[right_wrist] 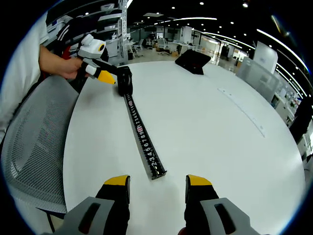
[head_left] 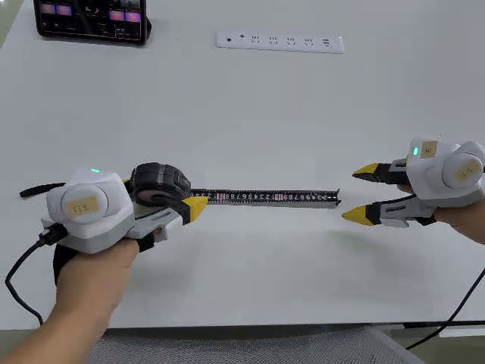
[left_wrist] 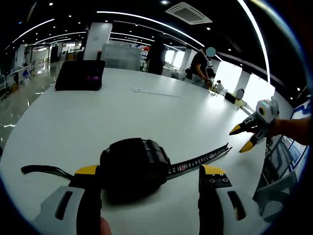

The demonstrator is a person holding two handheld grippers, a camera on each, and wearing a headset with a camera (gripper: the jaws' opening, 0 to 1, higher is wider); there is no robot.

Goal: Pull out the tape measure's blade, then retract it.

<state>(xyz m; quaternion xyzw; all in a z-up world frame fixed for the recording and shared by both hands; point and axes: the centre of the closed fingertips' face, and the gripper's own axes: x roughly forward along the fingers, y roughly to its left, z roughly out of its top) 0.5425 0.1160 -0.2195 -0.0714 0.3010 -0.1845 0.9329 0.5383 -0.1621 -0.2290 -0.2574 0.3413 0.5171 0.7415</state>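
Observation:
The black tape measure case (head_left: 159, 183) sits on the white table between the jaws of my left gripper (head_left: 186, 203), which is shut on it; the case fills the lower middle of the left gripper view (left_wrist: 133, 166). Its dark blade (head_left: 265, 198) lies pulled out flat toward the right, ending at a hook tip (head_left: 336, 201). My right gripper (head_left: 362, 193) stands open just right of that tip, touching nothing. In the right gripper view the blade (right_wrist: 143, 142) runs away from my open right gripper (right_wrist: 152, 183) to the case (right_wrist: 124, 77) and the left gripper (right_wrist: 98, 68).
A dark tablet (head_left: 91, 19) stands at the table's far left and a white power strip (head_left: 279, 41) lies at the far middle. A grey mesh chair (right_wrist: 34, 147) is by the near table edge. Cables trail from both grippers.

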